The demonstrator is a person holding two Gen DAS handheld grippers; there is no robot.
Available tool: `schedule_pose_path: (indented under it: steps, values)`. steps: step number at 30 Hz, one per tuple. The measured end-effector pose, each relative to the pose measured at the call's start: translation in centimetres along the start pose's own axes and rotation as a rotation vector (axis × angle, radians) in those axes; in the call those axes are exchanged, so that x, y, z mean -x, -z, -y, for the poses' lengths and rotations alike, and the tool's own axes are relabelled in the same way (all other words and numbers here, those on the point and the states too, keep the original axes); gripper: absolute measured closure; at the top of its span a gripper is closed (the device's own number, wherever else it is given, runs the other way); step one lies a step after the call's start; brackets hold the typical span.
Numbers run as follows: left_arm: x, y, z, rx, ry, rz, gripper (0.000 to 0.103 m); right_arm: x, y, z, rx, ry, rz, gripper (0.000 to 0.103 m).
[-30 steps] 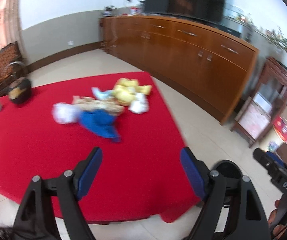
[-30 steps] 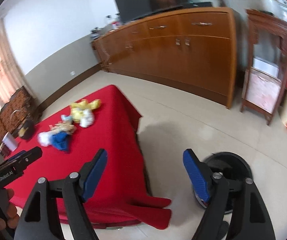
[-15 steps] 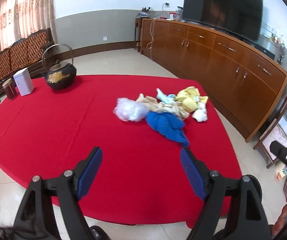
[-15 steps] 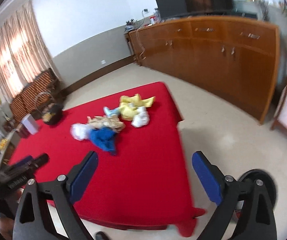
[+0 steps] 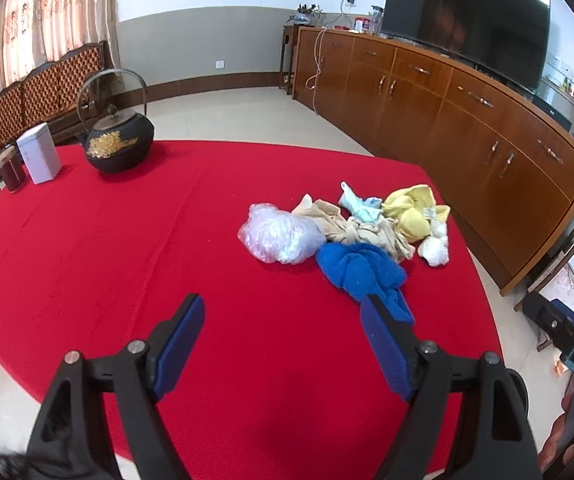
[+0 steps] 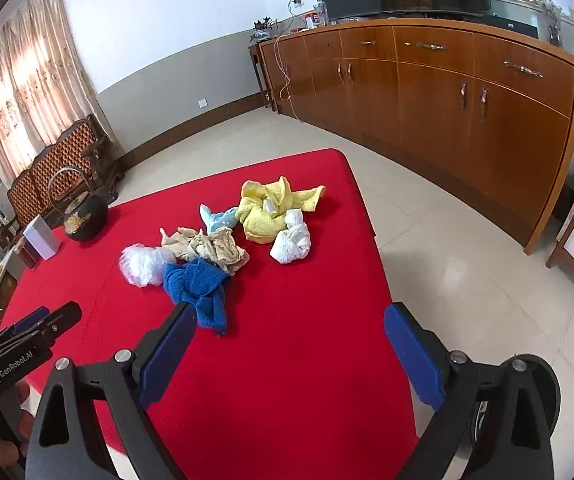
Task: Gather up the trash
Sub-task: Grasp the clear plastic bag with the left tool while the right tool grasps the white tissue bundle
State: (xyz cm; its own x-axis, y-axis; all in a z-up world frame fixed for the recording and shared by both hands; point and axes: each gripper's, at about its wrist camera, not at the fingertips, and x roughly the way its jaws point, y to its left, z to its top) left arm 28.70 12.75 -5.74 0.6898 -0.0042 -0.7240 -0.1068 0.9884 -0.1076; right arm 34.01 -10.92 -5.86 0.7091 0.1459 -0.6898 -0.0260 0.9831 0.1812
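Note:
A heap of trash lies on the red tablecloth [image 5: 127, 248]: a crumpled clear plastic bag [image 5: 281, 233], a blue cloth [image 5: 363, 272], a beige rag [image 5: 361, 230], a yellow cloth [image 5: 415, 210], a pale blue scrap [image 5: 359, 202] and white wads [image 5: 435, 246]. The same heap shows in the right wrist view, with the blue cloth [image 6: 199, 288], plastic bag [image 6: 145, 264] and yellow cloth [image 6: 267, 210]. My left gripper [image 5: 283, 320] is open and empty, short of the heap. My right gripper [image 6: 291, 332] is open and empty, near the blue cloth.
A black iron kettle [image 5: 119, 142], a white box [image 5: 39, 154] and a dark red tin [image 5: 9, 168] stand at the table's far left. A long wooden sideboard [image 5: 467, 120] with a TV runs along the right. A black round bin [image 6: 539, 384] sits on the floor.
Both grippers have swung left from the floor and sideboard toward the table, so the heap is now centred ahead and closer. Both stay open.

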Motion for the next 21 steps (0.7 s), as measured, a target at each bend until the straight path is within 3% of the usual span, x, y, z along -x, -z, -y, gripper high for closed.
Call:
schedule_pose_path:
  steps: [21]
  values:
    - [-9.2,-4.0,-0.3,0.013,-0.024,-0.053,0.022,-12.7,-4.1,0.5,0.011,0.065,-0.087,0.007]
